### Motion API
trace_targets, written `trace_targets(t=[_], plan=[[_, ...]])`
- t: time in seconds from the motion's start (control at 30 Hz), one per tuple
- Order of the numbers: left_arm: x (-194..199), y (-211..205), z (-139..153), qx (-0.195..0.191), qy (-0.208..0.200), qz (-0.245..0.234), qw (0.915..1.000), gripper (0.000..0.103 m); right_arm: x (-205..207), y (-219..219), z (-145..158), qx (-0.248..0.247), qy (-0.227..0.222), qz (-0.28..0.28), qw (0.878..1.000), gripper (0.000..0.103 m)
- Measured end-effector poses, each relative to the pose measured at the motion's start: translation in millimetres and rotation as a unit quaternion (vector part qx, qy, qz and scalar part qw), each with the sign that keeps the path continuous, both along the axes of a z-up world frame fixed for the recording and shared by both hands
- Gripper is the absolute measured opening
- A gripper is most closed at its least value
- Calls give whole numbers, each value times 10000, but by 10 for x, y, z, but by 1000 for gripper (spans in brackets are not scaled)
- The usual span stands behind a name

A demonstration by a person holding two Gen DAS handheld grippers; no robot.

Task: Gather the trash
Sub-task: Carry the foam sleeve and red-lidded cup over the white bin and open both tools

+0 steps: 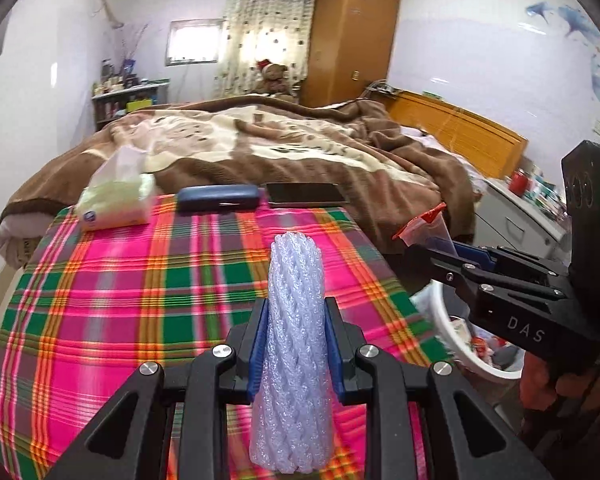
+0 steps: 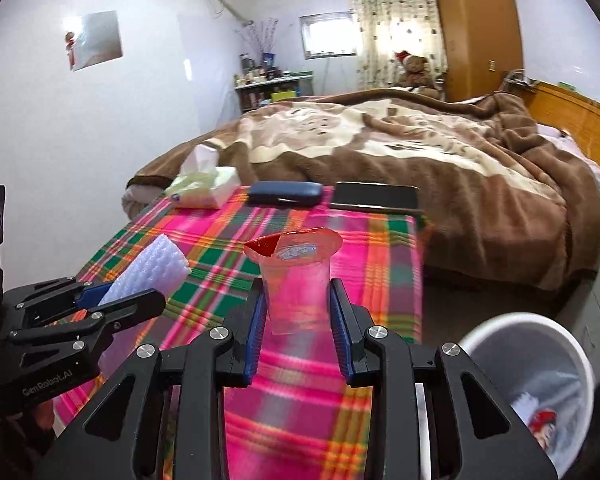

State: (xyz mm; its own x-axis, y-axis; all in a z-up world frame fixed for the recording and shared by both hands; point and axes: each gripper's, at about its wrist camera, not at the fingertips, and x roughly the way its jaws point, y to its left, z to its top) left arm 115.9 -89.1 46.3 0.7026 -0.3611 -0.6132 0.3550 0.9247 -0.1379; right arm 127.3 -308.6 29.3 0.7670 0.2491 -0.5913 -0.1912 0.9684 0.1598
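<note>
Left tool (image 1: 296, 344) clamped mid-length on soft, light foam net sleeve (image 1: 296, 360), right tool (image 2: 298, 332) closed on thin crushable plastic cup (image 2: 296, 280) by its sides, both over plaid counter (image 2: 300, 400) just beside white trash bin (image 2: 540, 392); squeeze gently.

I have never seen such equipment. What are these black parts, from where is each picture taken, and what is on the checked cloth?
There is no robot: a person holds a two-finger tool in each hand, each carrying a forward-looking camera. In the left tool's view, the left gripper is shut on a white foam net sleeve. In the right tool's view, the right gripper is shut on a clear plastic cup with a peeled red lid. On the plaid cloth lie a tissue pack, a dark blue case and a black phone. A white bin with some trash stands to the right.
</note>
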Motion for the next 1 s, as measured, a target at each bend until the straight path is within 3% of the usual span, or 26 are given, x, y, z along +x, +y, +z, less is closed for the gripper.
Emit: trace_targets(t=[0.47, 1.0], plan=[[-107, -1104, -89, -48, 198, -1088, 9939, 27, -350, -863, -130, -109, 198, -1100, 9937, 32], [-126, -2135, -360, 156, 524, -1917, 9799, 27, -653, -1588, -406, -206, 679, -2157, 9739, 32]])
